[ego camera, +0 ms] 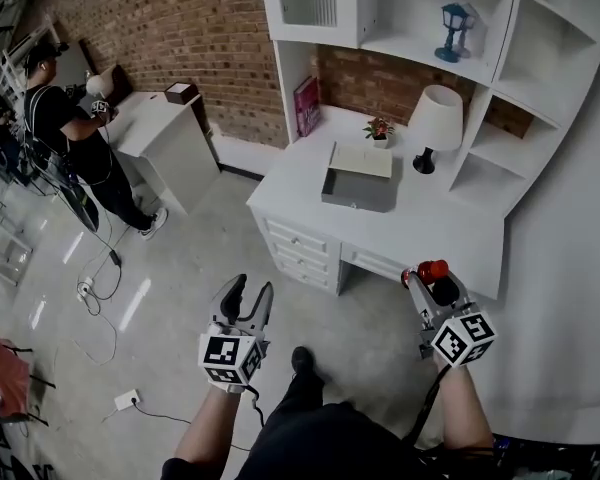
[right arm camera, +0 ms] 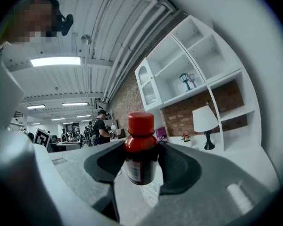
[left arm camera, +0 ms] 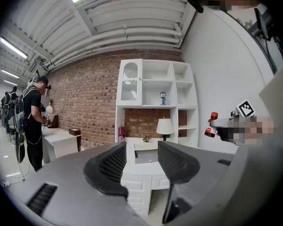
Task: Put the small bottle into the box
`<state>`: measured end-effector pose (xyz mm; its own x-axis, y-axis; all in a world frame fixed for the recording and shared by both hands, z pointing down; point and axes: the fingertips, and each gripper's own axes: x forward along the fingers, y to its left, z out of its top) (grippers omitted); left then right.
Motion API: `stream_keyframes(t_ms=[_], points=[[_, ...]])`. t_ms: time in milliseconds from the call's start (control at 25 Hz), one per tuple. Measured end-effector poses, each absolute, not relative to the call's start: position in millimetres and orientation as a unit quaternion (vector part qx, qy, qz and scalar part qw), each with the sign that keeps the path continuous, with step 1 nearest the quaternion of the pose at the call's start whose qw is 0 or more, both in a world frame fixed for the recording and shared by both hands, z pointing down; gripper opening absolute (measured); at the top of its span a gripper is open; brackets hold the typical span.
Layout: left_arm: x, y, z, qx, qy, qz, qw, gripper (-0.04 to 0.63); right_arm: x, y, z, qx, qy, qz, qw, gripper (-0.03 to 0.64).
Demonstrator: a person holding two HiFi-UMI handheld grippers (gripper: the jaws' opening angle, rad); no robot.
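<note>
Held in the right gripper point(ego camera: 433, 282) is a small dark bottle with a red cap and a printed label point(right arm camera: 141, 150). Both jaws are pressed against its sides below the shoulder, and it stands upright with the cap clear above them. The left gripper point(left arm camera: 140, 160) is carried with its jaws parted, and nothing is seen between them but the room beyond. The bottle is thus found in the air, off the near right corner of the white desk with drawers point(ego camera: 435, 230). It is well apart from the grey open-topped rectangular box point(ego camera: 356, 199), which is set toward the back of the desk top. A pale flat lid point(ego camera: 361, 159) is seen at the box's far edge, and a white-shaded table lamp point(ego camera: 435, 118) stands near it. The inside of the box cannot be made out. As far as can be judged, the pick-up is done and the bottle is being carried. What is left is for it to be brought over the desk, lowered through the open top of the box and let go. The left gripper appears not to be needed unless the box must be steadied.
</note>
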<state>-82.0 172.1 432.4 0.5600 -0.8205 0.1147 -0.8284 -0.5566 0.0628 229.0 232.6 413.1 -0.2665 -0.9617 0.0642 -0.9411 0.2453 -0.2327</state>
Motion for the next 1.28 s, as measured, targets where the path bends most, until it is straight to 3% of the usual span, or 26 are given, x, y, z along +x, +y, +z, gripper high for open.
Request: stream_keyframes(t_ms=[600,1280], points=[[-96.5,-30.3,467.8,0.894,-0.433,0.001,0.114,0.206,209.6,63.9,432.2,-0.64,0.755,-0.14,-0.029,0.218],[-119.8,-123.1,515.3,0.871,-0.463,0.026,0.164,0.206,211.7,-61.5,489.4,-0.629,0.749,-0.19,-0.084,0.218]])
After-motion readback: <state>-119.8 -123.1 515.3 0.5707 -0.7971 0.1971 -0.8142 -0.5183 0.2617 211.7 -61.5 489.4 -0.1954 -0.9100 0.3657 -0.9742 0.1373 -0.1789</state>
